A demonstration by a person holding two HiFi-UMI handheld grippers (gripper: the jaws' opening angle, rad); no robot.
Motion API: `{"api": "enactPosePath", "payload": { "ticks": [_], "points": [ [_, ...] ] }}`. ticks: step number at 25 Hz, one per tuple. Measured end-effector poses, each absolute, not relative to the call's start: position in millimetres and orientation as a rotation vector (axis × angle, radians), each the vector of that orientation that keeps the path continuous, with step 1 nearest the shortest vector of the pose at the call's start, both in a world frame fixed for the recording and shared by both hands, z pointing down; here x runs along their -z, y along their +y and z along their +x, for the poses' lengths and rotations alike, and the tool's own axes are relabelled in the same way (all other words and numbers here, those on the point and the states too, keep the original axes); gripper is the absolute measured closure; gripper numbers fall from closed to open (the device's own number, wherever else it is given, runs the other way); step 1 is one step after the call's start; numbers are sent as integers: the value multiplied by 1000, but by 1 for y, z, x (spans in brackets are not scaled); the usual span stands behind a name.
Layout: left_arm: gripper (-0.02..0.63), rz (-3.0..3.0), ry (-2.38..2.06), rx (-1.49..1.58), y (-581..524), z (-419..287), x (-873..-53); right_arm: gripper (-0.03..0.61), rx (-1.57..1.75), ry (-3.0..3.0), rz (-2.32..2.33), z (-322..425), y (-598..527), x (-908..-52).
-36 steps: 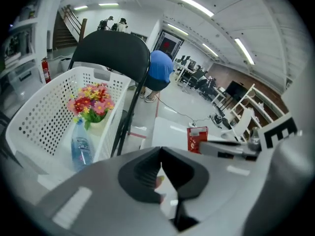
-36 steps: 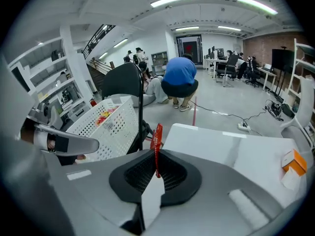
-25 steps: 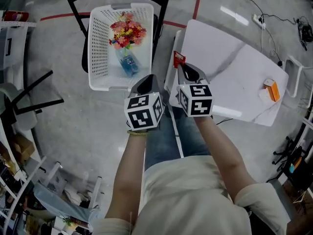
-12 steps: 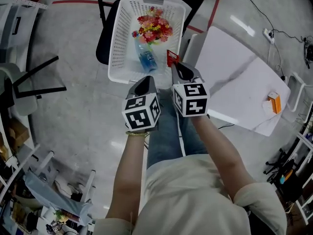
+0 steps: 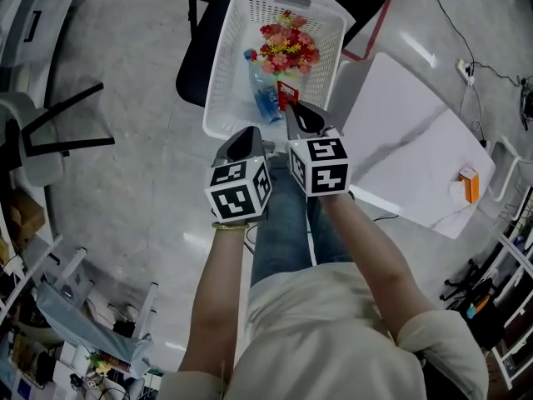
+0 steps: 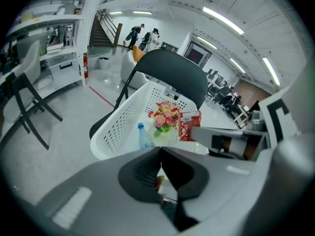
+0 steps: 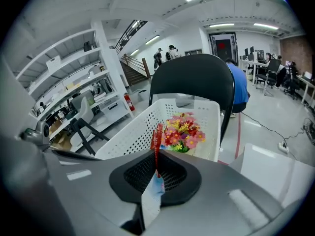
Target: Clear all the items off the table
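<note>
A white perforated basket (image 5: 225, 90) sits on a black chair and holds a bunch of artificial flowers (image 5: 289, 48) and a blue bottle (image 5: 265, 100). My right gripper (image 5: 298, 115) is shut on a thin red packet (image 5: 287, 94), which hangs over the basket's near right corner. In the right gripper view the red packet (image 7: 156, 134) stands edge-on between the pads of the right gripper (image 7: 156, 167), with the flowers (image 7: 183, 132) just beyond. My left gripper (image 5: 240, 142) is shut and empty at the basket's near rim. The left gripper view shows the basket (image 6: 120, 127), bottle (image 6: 144, 136) and packet (image 6: 189, 125).
A white marble-look table (image 5: 416, 140) stands to the right with an orange-and-white item (image 5: 468, 184) near its far edge. The black chair (image 5: 196, 65) is under the basket. Chair legs and shelving (image 5: 50, 132) are at the left, and cables (image 5: 458, 23) run across the floor.
Both grippers have moved from the table's edge toward the basket. The red packet, earlier beside the table corner, now hangs over the basket's near rim.
</note>
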State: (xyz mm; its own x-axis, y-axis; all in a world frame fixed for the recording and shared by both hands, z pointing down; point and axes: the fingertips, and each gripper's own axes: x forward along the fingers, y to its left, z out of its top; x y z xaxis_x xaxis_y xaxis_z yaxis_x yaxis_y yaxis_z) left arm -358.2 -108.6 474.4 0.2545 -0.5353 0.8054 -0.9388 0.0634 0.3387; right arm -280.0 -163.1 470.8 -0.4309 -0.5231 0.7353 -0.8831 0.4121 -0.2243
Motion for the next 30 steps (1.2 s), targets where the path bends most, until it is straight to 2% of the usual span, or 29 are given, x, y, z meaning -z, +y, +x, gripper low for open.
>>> {"api": "enactPosePath", "payload": {
  "ticks": [21, 23, 25, 30],
  "points": [
    [606, 1587, -1390, -531, -144, -390, -496, 558, -897, -2065, 1065, -327, -182, -516],
    [606, 1584, -1391, -528, -144, -391, -497, 525, -933, -2081, 1047, -332, -181, -517],
    [606, 1582, -1392, -527, -145, -393, -497, 405, -969, -2091, 1021, -337, -179, -518],
    [606, 1580, -1393, -524, -146, -394, -496, 416, -962, -2081, 1011, -337, -177, -519]
  ]
}}
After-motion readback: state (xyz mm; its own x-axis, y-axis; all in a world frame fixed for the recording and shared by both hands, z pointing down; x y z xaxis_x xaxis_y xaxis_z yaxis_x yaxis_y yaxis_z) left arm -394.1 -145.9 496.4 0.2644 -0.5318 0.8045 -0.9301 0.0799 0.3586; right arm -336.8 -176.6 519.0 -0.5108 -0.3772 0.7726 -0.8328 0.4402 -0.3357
